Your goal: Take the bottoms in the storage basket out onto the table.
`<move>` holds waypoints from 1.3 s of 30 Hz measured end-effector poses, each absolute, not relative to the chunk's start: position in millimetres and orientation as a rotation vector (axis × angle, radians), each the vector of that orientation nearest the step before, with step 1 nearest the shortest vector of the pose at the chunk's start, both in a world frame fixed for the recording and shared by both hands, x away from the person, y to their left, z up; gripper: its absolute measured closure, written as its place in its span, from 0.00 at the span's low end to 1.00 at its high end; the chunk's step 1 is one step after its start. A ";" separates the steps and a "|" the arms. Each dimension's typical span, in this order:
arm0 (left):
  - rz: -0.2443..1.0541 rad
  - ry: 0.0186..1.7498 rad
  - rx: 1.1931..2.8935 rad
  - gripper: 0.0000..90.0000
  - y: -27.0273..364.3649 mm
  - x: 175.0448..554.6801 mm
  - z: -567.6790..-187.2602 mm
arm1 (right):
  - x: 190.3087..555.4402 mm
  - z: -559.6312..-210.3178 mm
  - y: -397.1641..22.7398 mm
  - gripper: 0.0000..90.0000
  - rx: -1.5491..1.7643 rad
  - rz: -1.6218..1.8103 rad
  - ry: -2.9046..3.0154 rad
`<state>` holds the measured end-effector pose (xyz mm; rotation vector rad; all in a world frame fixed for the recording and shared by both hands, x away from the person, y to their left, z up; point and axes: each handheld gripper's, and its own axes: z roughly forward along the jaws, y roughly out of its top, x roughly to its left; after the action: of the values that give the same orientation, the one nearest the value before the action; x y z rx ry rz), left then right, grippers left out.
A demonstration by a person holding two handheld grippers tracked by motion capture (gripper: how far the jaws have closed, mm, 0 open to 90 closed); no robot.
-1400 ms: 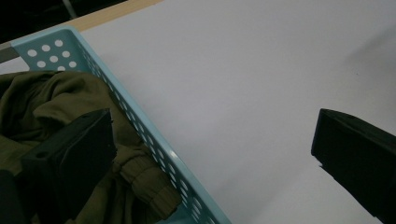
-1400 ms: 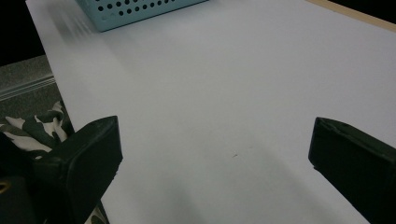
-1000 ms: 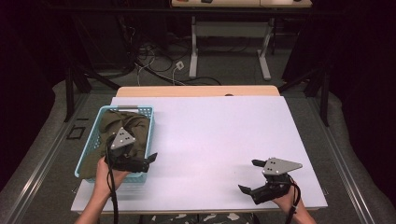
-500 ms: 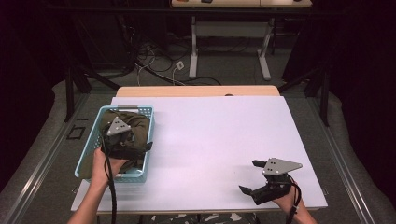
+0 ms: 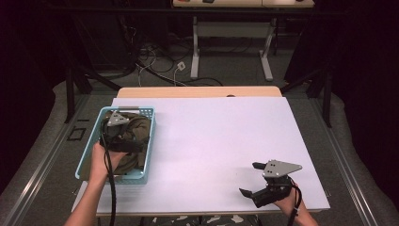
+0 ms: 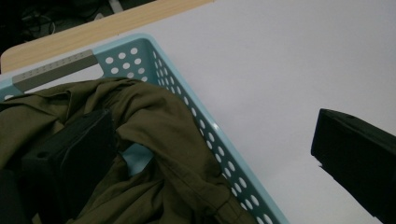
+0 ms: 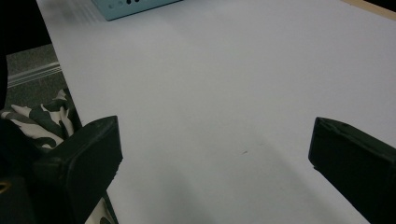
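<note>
Your left gripper [image 5: 123, 135], jaws spread, reaches into the olive garment [image 6: 154, 140] heaped in the blue basket [image 5: 149, 141] at the table's [image 5: 221, 136] left, where a jaw straddling the rim risks dragging the basket, while your right gripper [image 5: 251, 180] hovers open near-right.

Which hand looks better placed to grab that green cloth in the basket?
Left. The left gripper is over the blue basket, jaws open, one among the olive cloth. The right gripper sits across the table.
</note>
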<state>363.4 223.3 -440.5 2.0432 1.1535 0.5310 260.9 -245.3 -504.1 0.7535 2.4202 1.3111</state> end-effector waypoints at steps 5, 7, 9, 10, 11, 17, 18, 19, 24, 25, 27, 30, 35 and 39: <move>0.538 1.191 2.066 0.00 224.5 373.9 -442.4 | 259.7 -503.1 -246.6 0.03 0.757 1.315 2.409; 0.543 1.210 2.070 0.00 224.6 378.1 -444.1 | 260.1 -503.0 -246.7 0.02 0.765 1.321 2.410; 0.542 1.214 2.096 0.00 224.0 381.9 -445.9 | 260.1 -503.1 -246.0 0.02 0.770 1.318 2.414; 0.542 1.214 2.096 0.00 224.0 381.9 -445.9 | 260.1 -503.1 -246.0 0.02 0.770 1.318 2.414; 0.542 1.217 2.103 0.00 223.9 383.7 -446.9 | 260.1 -503.4 -245.5 0.02 0.769 1.319 2.415; 0.528 1.257 2.107 0.00 225.7 393.5 -453.6 | 260.5 -503.7 -245.4 0.02 0.762 1.314 2.415; 0.528 1.257 2.107 0.00 225.7 393.5 -453.6 | 260.5 -503.7 -245.4 0.02 0.763 1.314 2.415; 0.521 1.272 2.108 0.00 226.3 395.4 -455.3 | 260.6 -503.8 -245.4 0.02 0.762 1.314 2.414; 0.517 1.284 2.116 0.00 228.6 398.8 -458.3 | 260.6 -503.8 -245.0 0.02 0.762 1.310 2.416; 0.515 1.295 2.120 0.00 228.8 400.0 -459.4 | 260.7 -503.8 -244.9 0.02 0.764 1.307 2.415; 0.515 1.295 2.123 0.00 229.2 400.9 -459.8 | 261.0 -504.0 -245.1 0.02 0.766 1.305 2.414; 0.515 1.314 2.131 0.00 228.4 403.6 -462.1 | 261.9 -503.9 -245.6 0.02 0.777 1.305 2.409; 0.519 1.330 2.167 0.00 227.0 408.7 -465.2 | 261.3 -503.2 -245.1 0.02 0.774 1.306 2.412; 0.508 1.335 2.183 0.00 226.4 410.7 -468.1 | 261.8 -503.7 -244.9 0.02 0.777 1.307 2.416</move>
<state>410.7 226.4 -468.1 2.1834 1.3353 0.5079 261.8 -244.9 -503.7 0.7768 2.4161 1.3074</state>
